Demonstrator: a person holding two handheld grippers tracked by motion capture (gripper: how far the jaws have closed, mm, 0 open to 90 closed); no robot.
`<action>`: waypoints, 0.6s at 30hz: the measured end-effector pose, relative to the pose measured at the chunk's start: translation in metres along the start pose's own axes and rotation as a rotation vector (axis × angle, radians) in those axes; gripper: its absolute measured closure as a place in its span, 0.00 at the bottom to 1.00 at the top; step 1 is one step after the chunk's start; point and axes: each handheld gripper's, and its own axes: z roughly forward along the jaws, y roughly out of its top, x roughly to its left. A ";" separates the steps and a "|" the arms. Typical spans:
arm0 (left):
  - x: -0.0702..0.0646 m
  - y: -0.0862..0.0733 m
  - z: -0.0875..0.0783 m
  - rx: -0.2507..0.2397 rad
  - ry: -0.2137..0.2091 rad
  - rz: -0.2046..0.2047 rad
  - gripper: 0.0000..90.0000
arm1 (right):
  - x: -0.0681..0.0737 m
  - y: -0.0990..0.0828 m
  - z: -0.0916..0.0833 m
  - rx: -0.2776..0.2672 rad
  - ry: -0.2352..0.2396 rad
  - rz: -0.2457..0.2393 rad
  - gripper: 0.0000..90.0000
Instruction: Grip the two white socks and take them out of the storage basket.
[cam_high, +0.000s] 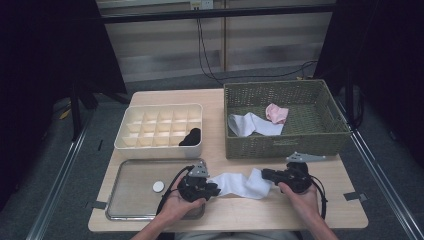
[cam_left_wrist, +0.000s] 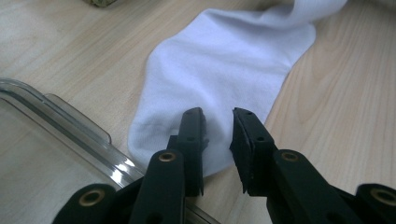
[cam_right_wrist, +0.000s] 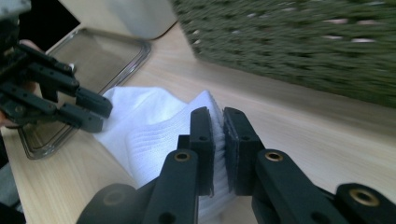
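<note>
A white sock lies stretched across the wooden table between my two grippers. My right gripper is shut on its ribbed cuff end, and in the right gripper view the cloth is pinched between the pads of that gripper. My left gripper sits at the sock's toe end. In the left gripper view its jaws stand apart above the flat toe of the sock, with nothing pinched. The left gripper also appears in the right gripper view at the sock's far edge.
A green wicker basket behind the right hand holds another white sock and a pink cloth. A white divided box holds a black item. A clear tray with a white disc lies beside the left hand.
</note>
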 end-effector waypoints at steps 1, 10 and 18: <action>0.000 0.000 0.000 0.003 -0.005 0.001 0.79 | -0.003 -0.001 -0.005 -0.008 -0.007 0.007 0.92; 0.000 0.000 -0.001 0.009 -0.063 0.019 0.75 | -0.024 -0.010 -0.042 -0.071 -0.097 0.069 0.92; 0.001 0.003 -0.006 -0.033 -0.047 0.009 0.67 | -0.035 -0.016 -0.044 -0.056 -0.135 0.072 0.83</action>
